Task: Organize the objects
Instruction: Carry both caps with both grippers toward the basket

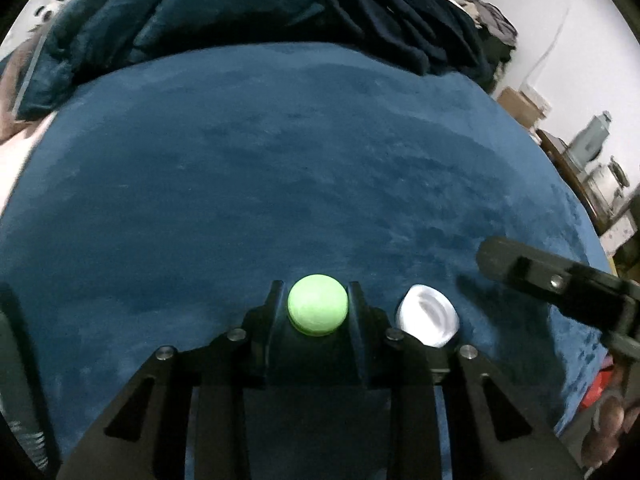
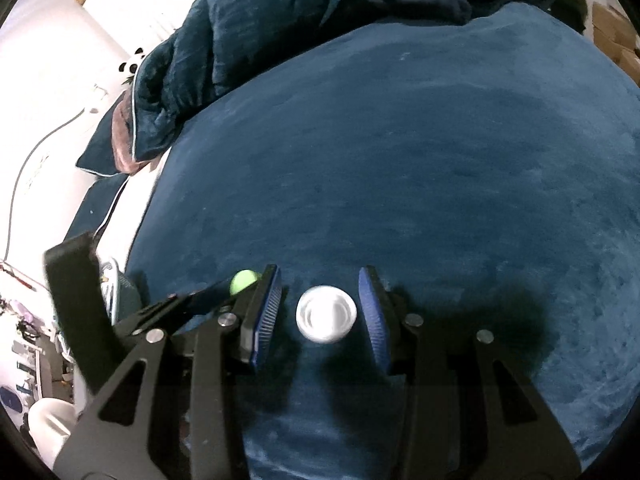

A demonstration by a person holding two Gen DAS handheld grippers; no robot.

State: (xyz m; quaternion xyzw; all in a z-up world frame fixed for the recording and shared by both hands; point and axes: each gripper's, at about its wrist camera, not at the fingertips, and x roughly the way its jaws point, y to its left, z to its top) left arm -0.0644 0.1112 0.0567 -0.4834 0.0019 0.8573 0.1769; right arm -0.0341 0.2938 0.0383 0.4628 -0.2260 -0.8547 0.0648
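Observation:
My left gripper (image 1: 317, 304) is shut on a light green round cap (image 1: 317, 310), held just above a dark blue plush bed cover (image 1: 280, 168). A white round cap (image 1: 427, 320) with its hollow side up lies on the cover just right of it. In the right wrist view my right gripper (image 2: 325, 312) is open, its blue-padded fingers (image 2: 267, 312) either side of the white cap (image 2: 326, 314) with gaps on both sides. The green cap (image 2: 243, 281) and the left gripper show to its left. One right finger (image 1: 532, 270) shows in the left wrist view.
A rumpled dark blue duvet (image 1: 240, 12) and pillow (image 2: 132, 128) lie at the far side of the bed. Boxes and jars (image 1: 600, 152) stand past the bed's right edge. A white wall (image 2: 48, 92) with a cable, and floor clutter, lie to the left.

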